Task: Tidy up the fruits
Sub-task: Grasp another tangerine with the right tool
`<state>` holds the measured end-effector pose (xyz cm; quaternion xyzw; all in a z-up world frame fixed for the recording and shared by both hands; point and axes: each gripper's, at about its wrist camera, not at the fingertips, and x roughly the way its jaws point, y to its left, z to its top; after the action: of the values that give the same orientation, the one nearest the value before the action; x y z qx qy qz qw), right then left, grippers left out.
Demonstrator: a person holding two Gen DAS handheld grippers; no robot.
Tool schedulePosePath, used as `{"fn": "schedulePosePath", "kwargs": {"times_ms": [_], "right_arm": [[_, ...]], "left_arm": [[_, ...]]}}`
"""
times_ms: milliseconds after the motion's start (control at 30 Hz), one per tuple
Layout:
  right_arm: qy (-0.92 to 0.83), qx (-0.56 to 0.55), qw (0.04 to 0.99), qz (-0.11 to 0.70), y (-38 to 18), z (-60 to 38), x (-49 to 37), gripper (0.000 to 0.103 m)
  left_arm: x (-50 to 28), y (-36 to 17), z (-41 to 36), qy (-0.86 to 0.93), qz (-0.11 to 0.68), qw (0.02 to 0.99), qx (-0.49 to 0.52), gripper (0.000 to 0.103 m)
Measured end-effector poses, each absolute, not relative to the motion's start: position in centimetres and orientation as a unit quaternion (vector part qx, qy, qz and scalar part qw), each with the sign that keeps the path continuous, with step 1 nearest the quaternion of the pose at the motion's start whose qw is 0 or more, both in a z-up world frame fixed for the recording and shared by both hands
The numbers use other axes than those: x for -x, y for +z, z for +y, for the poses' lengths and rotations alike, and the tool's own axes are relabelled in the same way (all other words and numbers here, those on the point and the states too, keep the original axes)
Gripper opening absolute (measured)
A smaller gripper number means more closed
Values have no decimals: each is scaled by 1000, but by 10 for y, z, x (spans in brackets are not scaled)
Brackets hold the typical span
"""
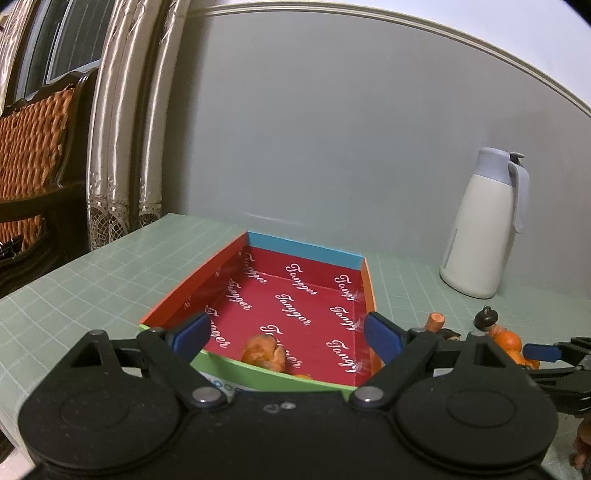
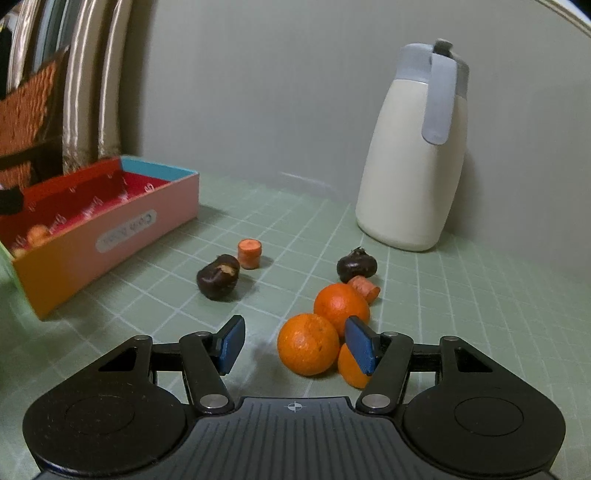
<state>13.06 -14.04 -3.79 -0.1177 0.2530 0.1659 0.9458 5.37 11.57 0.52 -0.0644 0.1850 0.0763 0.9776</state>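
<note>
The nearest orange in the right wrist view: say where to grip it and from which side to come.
Grip the nearest orange across its widest middle. Come in from the front-left with the right hand-held gripper, which is open. The mat to the orange's left is bare, while a second orange touches it behind and a third crowds its right, so one finger must wedge between them.

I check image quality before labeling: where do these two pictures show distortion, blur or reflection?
Left wrist view: fisheye bends the wall molding into an arc; black corners; the fruit in the box looks soft. Right wrist view: the box label is too blurred to read; a pale reflection lies on the mat left of the jug.
</note>
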Motion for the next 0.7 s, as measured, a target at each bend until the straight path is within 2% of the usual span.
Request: {"fn": "schedulePosePath", "kwargs": {"times_ms": [67, 167, 300, 700], "right_arm": [[155, 138, 945, 252, -41, -137, -131, 43], [147, 161, 944, 248, -44, -134, -130, 37], [151, 146, 947, 242, -41, -139, -129, 37], [277, 28, 952, 127, -6, -82, -98, 37]], "left_arm": [[-53, 5, 117, 77, 184, 978, 65, 83], [-52, 6, 119, 78, 184, 977, 68, 83], [-51, 7, 123, 81, 180, 978, 71, 83], [-27, 8, 166, 148, 167, 972, 76, 87]]}}
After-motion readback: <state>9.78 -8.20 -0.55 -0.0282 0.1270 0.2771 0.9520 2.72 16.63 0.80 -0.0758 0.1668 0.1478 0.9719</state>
